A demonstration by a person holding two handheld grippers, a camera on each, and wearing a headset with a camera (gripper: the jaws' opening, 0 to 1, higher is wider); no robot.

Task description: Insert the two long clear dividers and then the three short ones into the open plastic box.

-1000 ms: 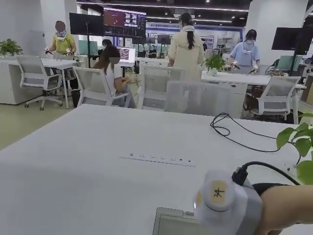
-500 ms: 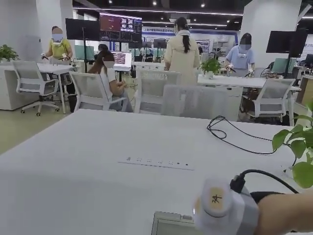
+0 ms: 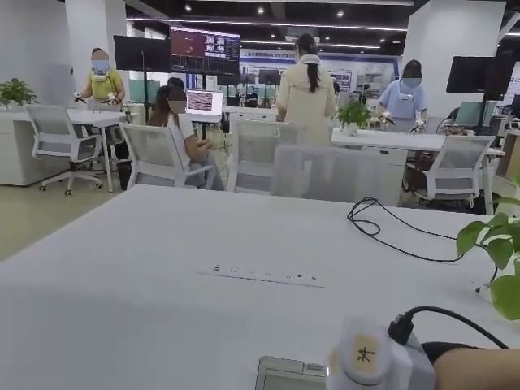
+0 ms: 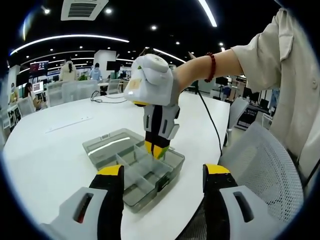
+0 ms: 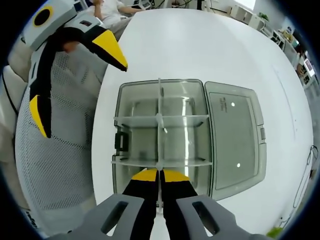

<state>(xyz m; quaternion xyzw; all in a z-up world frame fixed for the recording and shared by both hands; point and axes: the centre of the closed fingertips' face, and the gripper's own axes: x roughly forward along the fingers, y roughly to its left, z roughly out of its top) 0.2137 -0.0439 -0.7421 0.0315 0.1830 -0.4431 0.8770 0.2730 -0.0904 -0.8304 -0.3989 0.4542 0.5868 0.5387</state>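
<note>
The open plastic box lies on the white table, its lid flat beside it. Two clear cross dividers stand in the box. A third clear divider runs down the middle across them. My right gripper is shut on that divider's near end, straight above the box. In the left gripper view the right gripper points down into the box. My left gripper hangs open and empty, off the table's edge beside the box.
A mesh chair stands at the table edge by the box. Farther out on the table are a socket strip, a black cable and a plant. People work at desks beyond.
The head camera has tilted up a little, so the right gripper's back sits lower in the picture. Nothing else has visibly changed.
</note>
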